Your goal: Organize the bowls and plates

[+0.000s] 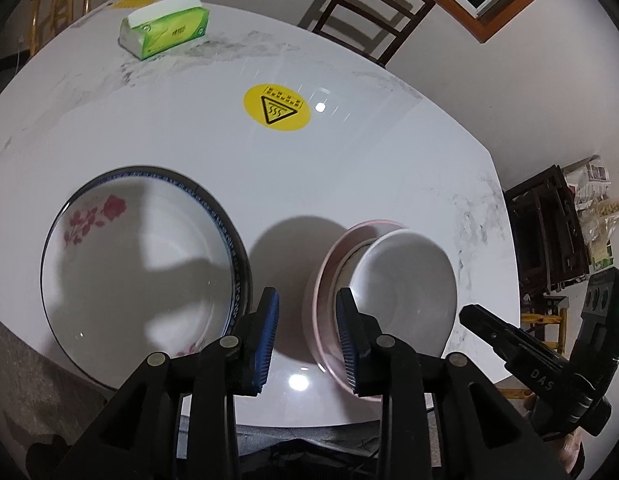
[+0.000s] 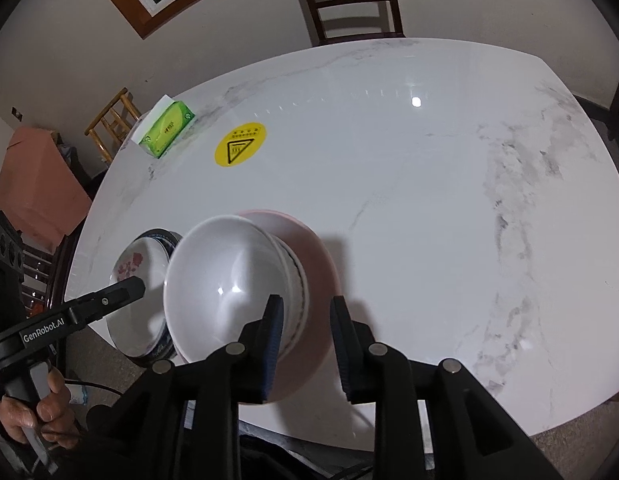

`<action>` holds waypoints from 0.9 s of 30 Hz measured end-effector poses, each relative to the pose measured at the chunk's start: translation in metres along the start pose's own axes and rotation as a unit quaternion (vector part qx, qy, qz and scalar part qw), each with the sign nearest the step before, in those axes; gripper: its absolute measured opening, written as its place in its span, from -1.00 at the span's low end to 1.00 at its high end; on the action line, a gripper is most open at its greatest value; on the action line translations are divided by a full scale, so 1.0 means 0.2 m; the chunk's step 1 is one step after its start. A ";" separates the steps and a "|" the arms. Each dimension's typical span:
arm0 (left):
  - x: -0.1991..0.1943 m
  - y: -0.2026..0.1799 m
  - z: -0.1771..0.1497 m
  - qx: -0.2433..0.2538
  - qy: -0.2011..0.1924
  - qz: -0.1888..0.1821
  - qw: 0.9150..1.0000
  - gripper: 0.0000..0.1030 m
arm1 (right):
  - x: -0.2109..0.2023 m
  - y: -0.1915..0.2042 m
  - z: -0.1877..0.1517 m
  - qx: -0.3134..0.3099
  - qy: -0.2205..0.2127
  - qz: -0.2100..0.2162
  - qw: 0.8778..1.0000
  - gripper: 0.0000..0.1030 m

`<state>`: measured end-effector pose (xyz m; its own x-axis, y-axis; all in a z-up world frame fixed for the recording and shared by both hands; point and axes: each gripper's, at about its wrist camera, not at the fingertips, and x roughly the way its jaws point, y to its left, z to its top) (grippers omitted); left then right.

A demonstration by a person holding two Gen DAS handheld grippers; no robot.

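On the white marble table (image 1: pixel 349 168), near its front edge, two stacks stand apart: a flowered plate (image 1: pixel 137 264) on the left and three nested bowls, white bowl (image 1: pixel 405 276) topmost, on the right. The left gripper (image 1: pixel 307 340) and right gripper (image 2: pixel 305 344) both hang released, nothing between their pads. One tissue pack (image 1: pixel 165 32) sits far left.

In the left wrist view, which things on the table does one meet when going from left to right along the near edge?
Flowered plate with blue rim → left gripper, its pads apart with nothing between them → stack of bowls, white bowl on top → tip of the right gripper.
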<state>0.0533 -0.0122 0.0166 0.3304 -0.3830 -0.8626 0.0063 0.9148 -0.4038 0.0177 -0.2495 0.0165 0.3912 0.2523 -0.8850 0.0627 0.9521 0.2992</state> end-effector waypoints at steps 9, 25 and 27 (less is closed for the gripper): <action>0.07 0.03 -0.04 -0.010 0.027 0.010 1.000 -0.49 | 0.03 -0.04 -0.05 0.005 0.009 0.001 1.000 -0.52; 0.16 0.01 -0.05 -0.005 0.043 0.024 0.999 -0.49 | 0.15 -0.06 -0.06 0.017 0.034 -0.010 0.999 -0.52; 0.17 0.00 -0.05 -0.004 0.045 0.026 0.999 -0.49 | 0.17 -0.05 -0.06 0.016 0.037 -0.013 0.999 -0.52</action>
<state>0.0551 -0.0258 -0.0160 0.2433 -0.3454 -0.9064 -0.0156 0.9329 -0.3597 0.0189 -0.2485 -0.0211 0.3201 0.2404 -0.9164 0.1011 0.9531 0.2853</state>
